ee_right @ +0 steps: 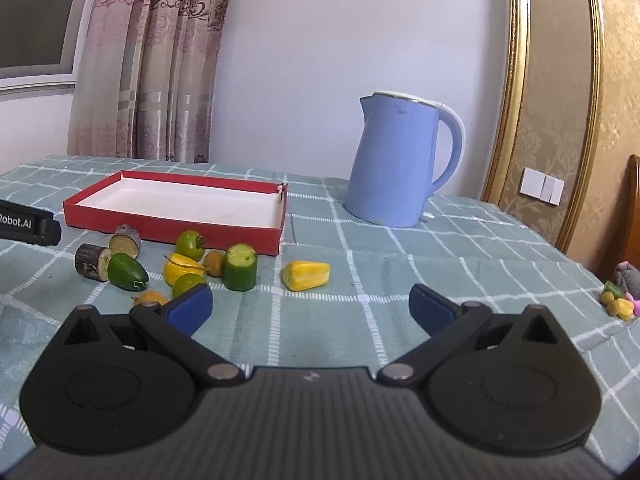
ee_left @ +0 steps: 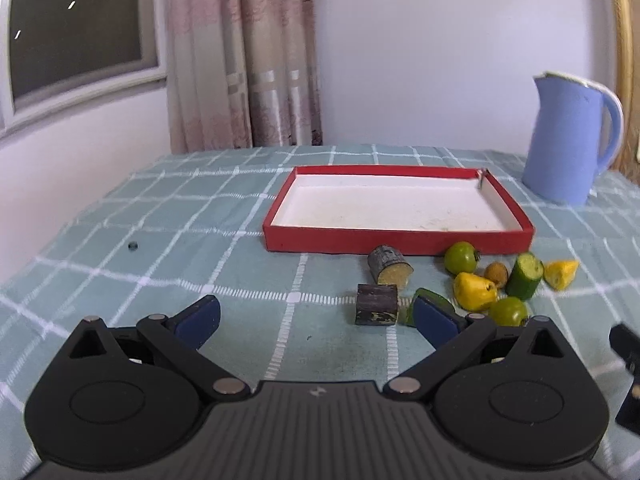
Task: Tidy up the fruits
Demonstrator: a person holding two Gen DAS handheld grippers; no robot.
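Hovering low over the tabletop [ee_right: 400, 264], both grippers, left [ee_left: 316, 316] and right [ee_right: 310, 306], hold jaws wide and empty; fruits [ee_right: 240, 267] lie clustered before the empty red tray [ee_right: 172, 232], awaiting transfer.

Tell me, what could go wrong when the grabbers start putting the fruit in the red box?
The fruits sit bunched together, so grabbing the yellow fruit might bump the round green fruit and send it rolling. The red box has a raised wall, and a fruit carried too low could hit it. The blue kettle stands near the box corner, so a wide swing by the open right gripper could knock it.
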